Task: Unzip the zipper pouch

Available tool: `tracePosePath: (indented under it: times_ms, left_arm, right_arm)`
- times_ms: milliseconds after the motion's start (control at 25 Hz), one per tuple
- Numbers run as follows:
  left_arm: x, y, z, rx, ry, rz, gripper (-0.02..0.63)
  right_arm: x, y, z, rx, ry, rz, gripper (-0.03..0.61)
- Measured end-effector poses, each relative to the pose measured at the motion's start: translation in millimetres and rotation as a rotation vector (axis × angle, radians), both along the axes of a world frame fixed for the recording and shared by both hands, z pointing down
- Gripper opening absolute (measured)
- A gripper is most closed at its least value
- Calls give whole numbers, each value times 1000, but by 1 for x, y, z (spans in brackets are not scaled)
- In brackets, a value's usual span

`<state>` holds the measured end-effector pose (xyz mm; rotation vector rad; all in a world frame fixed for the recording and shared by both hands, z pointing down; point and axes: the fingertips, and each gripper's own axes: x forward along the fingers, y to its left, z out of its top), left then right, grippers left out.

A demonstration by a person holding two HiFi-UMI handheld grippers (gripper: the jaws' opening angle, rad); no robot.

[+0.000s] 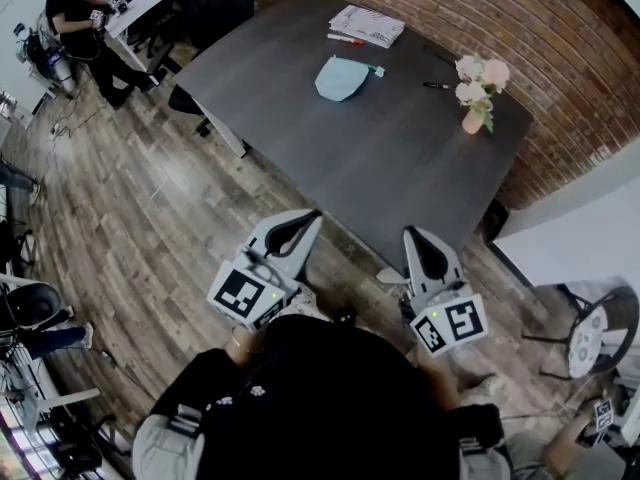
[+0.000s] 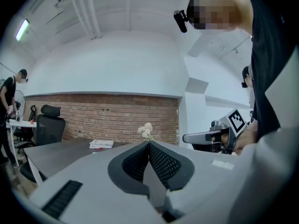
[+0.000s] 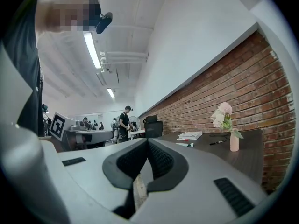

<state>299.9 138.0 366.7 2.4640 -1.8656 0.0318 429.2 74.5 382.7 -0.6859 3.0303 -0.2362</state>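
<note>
The light blue pouch (image 1: 341, 77) lies flat on the dark tabletop (image 1: 400, 168). It is in the left half and nearer the far edge than the near one, and nothing touches it. A small green tab sits just beside its right end. A booklet (image 1: 366, 25) rests by the far edge beyond the pouch, with a red pen (image 1: 346, 39) along its near side. To the right lies a black pen (image 1: 437, 86). Near the far right corner stands a small pink vase (image 1: 475, 120) of pale flowers.

Both tools are held level at the near edge of the tabletop, pointing across it and well apart from the pouch. The left tool (image 1: 305, 220) is clenched: in its own view (image 2: 149, 146) the two ribbed pads meet with nothing between them. The right tool (image 1: 418, 240) is clenched as well, and in its own view (image 3: 148, 143) the pads are pressed together and empty. Below the tools is a wooden floor (image 1: 150, 218). Another person (image 1: 80, 18) stands well off past the left corner.
</note>
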Motion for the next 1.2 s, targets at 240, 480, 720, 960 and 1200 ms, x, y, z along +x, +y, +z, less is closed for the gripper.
tracePosePath:
  times_ms: [240, 480, 720, 960, 1200]
  left_arm:
    - [-28, -24, 5, 2, 10, 41, 5]
    - [-79, -62, 1, 9, 9, 92, 3]
    - [-129, -99, 8, 2, 13, 155, 3]
    - [-168, -139, 8, -5, 25, 220, 5]
    - [-205, -173, 13, -24, 34, 272, 5]
  right_arm:
    - [-19, -14, -1, 17, 6, 52, 2]
    - [-58, -46, -4, 10, -7, 126, 2]
    - [-102, -72, 0, 3, 9, 199, 3]
    - [-138, -99, -4, -2, 18, 268, 3]
    - [-169, -124, -2, -26, 28, 329, 3]
